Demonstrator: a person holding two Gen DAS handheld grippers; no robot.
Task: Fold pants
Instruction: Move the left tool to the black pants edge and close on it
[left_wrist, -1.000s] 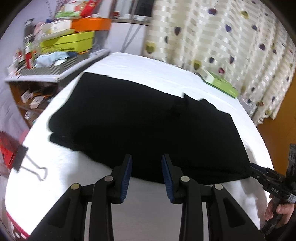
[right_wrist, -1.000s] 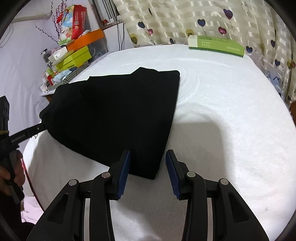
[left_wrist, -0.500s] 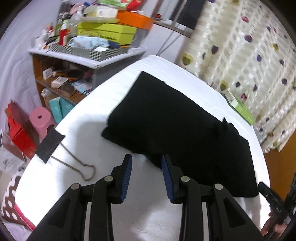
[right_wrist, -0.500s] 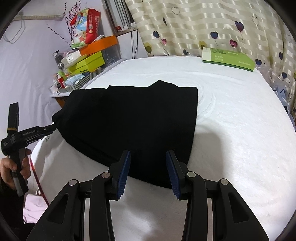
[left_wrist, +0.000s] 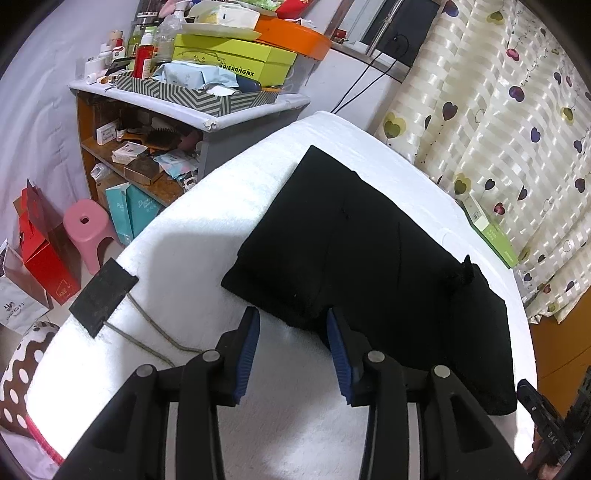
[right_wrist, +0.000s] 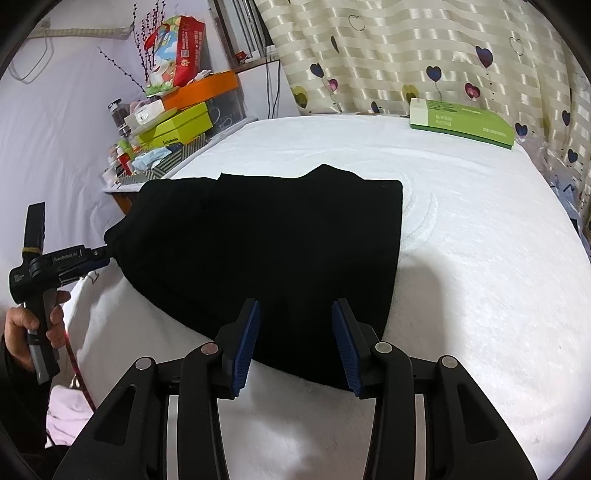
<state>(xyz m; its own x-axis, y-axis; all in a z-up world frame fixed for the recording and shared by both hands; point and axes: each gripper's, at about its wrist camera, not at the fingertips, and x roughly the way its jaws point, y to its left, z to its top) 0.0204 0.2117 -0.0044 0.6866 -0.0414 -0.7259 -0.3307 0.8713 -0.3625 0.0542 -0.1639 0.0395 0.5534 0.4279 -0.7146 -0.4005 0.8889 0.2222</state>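
Black pants (left_wrist: 369, 240) lie folded in a flat block on the white bed (left_wrist: 229, 206). My left gripper (left_wrist: 293, 321) is open, low over the bed, with the near left corner of the pants between its blue pads (left_wrist: 251, 343). In the right wrist view the same pants (right_wrist: 277, 240) fill the middle, and the left gripper (right_wrist: 99, 254) touches their left corner. My right gripper (right_wrist: 295, 314) is open and straddles the near edge of the pants close to their right corner. It shows in the left wrist view as a dark tip (left_wrist: 546, 424) at the bottom right.
A large binder clip (left_wrist: 103, 295) is clamped on the bed's left edge. A green box (right_wrist: 461, 123) lies at the far side by the curtain. Left of the bed stand a cluttered shelf (left_wrist: 207, 110), a pink stool (left_wrist: 86, 225) and a red bag (left_wrist: 44, 251).
My left gripper has swung left along the pants' near edge to their left corner. My right gripper has come forward over the near edge. Both have stayed open.
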